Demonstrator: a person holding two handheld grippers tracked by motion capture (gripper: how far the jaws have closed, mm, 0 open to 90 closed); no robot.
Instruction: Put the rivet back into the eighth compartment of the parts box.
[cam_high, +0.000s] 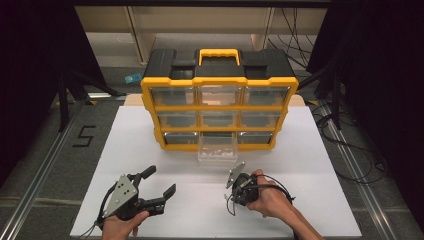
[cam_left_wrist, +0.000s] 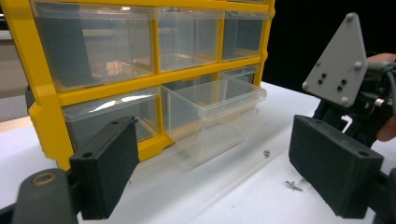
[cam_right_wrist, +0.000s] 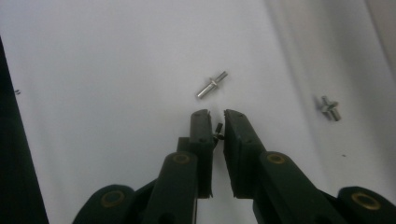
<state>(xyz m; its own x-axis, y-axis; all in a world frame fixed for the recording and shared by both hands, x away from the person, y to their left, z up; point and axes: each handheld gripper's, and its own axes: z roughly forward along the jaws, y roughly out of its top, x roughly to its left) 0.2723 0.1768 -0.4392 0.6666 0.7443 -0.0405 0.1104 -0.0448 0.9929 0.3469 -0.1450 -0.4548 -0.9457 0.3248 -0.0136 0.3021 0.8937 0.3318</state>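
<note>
Two small metal fasteners lay loose on the white table (cam_high: 150, 150), and a third, darker piece (cam_right_wrist: 218, 131) sat pinched between the nearly closed jaws of the right gripper (cam_right_wrist: 215, 116). That gripper pointed steeply down at the tabletop, which suited lifting something so small off a flat surface: only the very tips met it, and the narrow gap left between the pads was the width of the part itself. What exactly the piece was could not be told, as most of it was hidden between the pads.

Just beyond the tips lay a stud (cam_right_wrist: 211, 85) with a collar round its middle, and well off to one side a shorter flanged screw (cam_right_wrist: 330, 108); both appeared again in the left gripper view on the table in front of the cabinet.

The yellow organiser (cam_high: 219, 97) stood upright at the far side of the table with its bottom middle drawer (cam_high: 217, 148) pulled out toward the person, the other clear drawers being shut. It was probably left open as the place for the fasteners, since it gaped directly ahead of the right gripper.

The left gripper (cam_high: 156, 184) rested low on the table near the person's left hand (cam_high: 119, 227), its jaws spread wide and holding nothing, seemingly kept aside to leave the right hand (cam_high: 272, 200) room to work.
</note>
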